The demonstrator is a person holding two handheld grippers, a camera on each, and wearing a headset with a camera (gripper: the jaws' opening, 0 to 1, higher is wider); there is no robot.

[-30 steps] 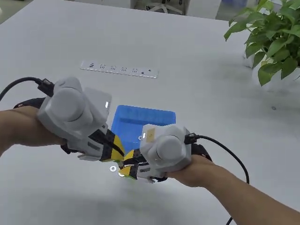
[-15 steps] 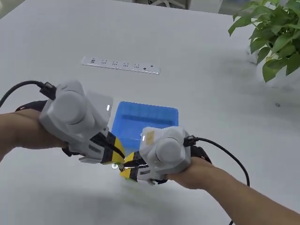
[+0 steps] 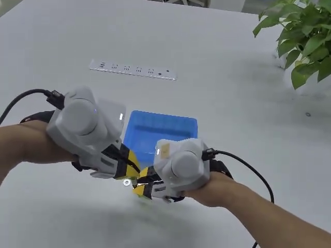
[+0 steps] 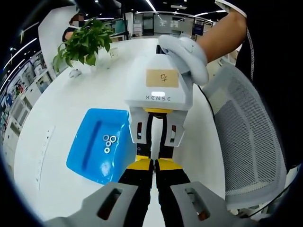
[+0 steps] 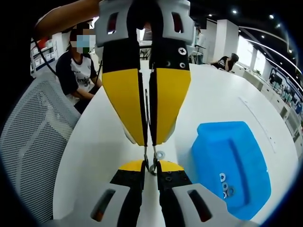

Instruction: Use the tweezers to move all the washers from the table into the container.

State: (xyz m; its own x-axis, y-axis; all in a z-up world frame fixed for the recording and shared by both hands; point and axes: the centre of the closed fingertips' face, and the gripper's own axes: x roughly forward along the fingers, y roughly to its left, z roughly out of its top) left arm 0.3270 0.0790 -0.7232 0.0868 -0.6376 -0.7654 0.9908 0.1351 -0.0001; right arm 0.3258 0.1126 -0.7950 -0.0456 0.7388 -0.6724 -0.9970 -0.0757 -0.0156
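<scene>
My left gripper and right gripper meet tip to tip low over the table, just in front of the blue container. In the right gripper view, thin metal tweezers run from between the left gripper's yellow pads down into my right gripper's shut tips. One washer lies on the table beside the tweezers' tip, also seen as the washer in the head view. The container holds three washers. My left gripper is shut, facing the right gripper.
A white power strip lies on the table beyond the container. A potted plant stands at the far right. A mesh chair is by the table's edge, and people sit in the background.
The head view has shifted a little. Both grippers stay tip to tip over the washer in front of the container, with almost no movement.
</scene>
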